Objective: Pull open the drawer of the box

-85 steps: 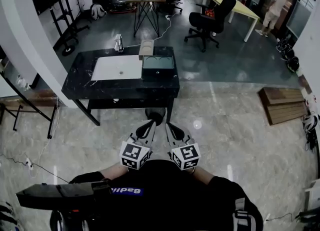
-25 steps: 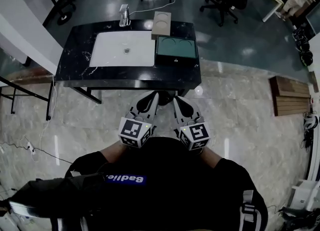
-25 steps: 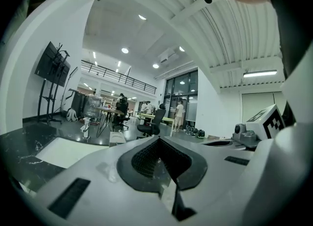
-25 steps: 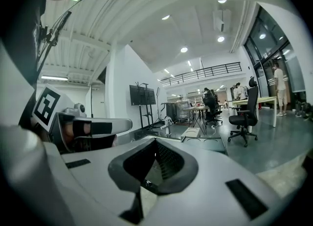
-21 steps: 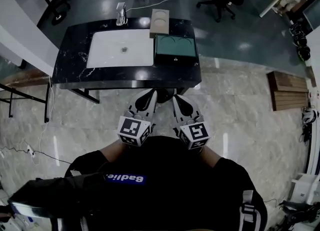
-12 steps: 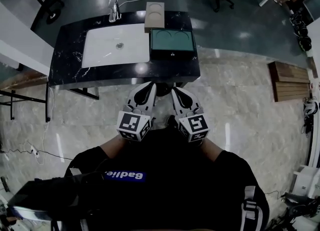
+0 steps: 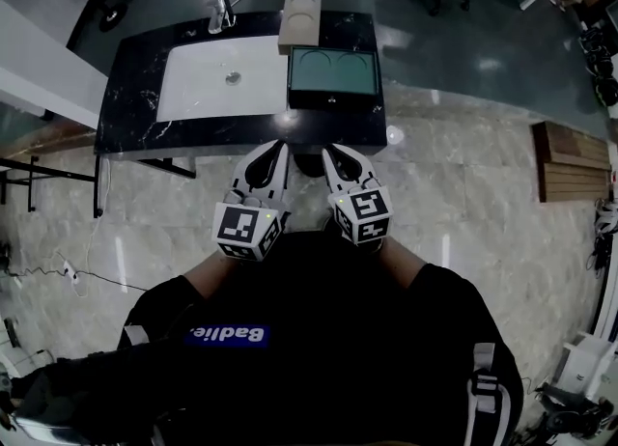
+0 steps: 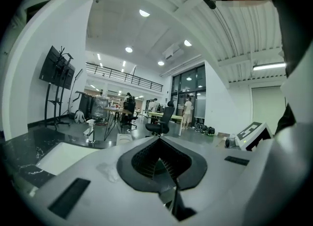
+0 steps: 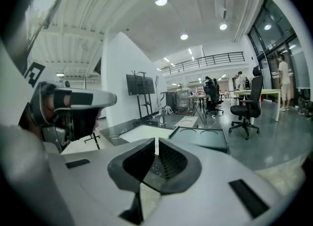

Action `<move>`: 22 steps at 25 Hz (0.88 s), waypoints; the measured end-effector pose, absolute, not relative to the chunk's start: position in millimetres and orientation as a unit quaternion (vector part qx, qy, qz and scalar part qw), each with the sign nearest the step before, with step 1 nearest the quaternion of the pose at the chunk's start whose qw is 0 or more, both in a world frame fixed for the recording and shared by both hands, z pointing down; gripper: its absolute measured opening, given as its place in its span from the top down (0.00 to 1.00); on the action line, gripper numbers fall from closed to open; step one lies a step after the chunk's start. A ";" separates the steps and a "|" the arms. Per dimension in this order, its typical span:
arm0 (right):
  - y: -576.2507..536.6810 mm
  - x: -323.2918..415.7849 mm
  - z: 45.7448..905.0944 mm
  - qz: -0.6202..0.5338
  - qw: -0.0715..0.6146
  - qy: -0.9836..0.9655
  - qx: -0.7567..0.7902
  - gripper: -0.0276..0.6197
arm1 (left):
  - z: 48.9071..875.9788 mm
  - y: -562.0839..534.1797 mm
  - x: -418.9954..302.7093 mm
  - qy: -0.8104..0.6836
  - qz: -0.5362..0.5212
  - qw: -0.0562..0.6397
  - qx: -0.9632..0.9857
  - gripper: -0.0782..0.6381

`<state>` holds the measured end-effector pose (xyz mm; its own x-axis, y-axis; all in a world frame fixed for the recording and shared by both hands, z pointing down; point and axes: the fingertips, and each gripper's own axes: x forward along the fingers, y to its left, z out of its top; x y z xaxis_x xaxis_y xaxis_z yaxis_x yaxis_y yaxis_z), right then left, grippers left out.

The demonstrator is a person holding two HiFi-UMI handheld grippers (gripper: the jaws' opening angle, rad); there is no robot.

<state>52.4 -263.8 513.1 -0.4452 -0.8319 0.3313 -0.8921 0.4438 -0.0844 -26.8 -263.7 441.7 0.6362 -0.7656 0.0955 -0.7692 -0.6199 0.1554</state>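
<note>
Right, on the left of the black table point(image 7: 135, 125), a white basin point(image 7: 220, 77) is lying flat. Nearer in, the left gripper point(image 7: 278, 151) is hovering by the table's near edge, its jaws pressing together on nothing. Just beside it, the right gripper point(image 7: 329, 153) is matching it, its 2 jaws closed and empty. Farther right, the dark green box point(image 7: 333, 72) is sitting on the table, its drawer front point(image 7: 333, 100) facing both grippers from well apart.

Drawer front point(image 7: 314, 102): edge-on, knob too small to tell.
Table point(image 7: 130, 130), near edge: partly behind left gripper point(image 7: 276, 147) and right gripper point(image 7: 328, 151).
</note>
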 end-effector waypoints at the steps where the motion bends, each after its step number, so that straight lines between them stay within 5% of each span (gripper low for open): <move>1: -267.6 53.7 517.4 0.129 0.127 -0.840 0.511 0.95 | 440.0 -265.3 -27.7 -0.431 0.009 0.089 0.898 0.90; 22: -339.3 85.4 599.5 0.178 0.200 -0.800 0.538 0.84 | 453.3 -277.0 -70.1 -0.500 0.030 0.110 0.859 0.90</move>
<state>85.4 -339.3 599.5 -0.3424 -0.7884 0.5111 -0.9308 0.3586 -0.0704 -70.1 -277.0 453.3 0.4981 -0.8520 0.1612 -0.8652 -0.4759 0.1581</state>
